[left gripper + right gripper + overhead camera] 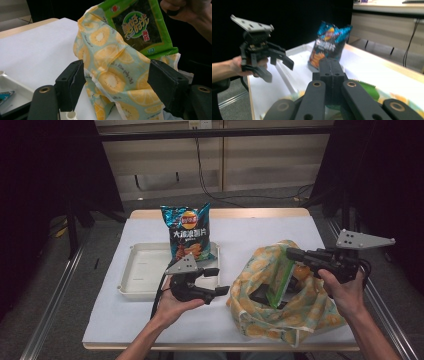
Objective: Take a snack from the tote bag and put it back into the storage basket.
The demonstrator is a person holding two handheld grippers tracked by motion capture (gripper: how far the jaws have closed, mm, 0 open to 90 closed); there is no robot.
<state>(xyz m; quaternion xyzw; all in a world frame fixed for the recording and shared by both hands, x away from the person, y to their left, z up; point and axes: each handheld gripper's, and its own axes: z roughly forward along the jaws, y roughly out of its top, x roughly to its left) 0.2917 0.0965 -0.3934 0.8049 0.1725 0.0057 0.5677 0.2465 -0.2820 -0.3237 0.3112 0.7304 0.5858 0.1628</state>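
A lemon-print cloth bag (pixel 260 265) sits on the right half of the table, mouth open upward. A green snack packet (pixel 280 280) stands tilted in that mouth, and my right gripper (pixel 291 253) is shut on its top edge. In the right gripper view the closed jaws (pixel 332 62) pinch the packet's serrated green edge (pixel 364 88). My left gripper (pixel 222 280) hangs open just left of the bag, pointing at it, with nothing held. In the left gripper view the bag's cloth (pixel 110 72) and the packet (pixel 136 25) lie beyond the spread gripper (pixel 116 67).
A blue chips bag (pixel 187 232) stands upright at the far side of a white tray (pixel 137 270) left of centre. White paper covers the tabletop (pixel 250 232). Metal rails run along both sides, and the surroundings are dark.
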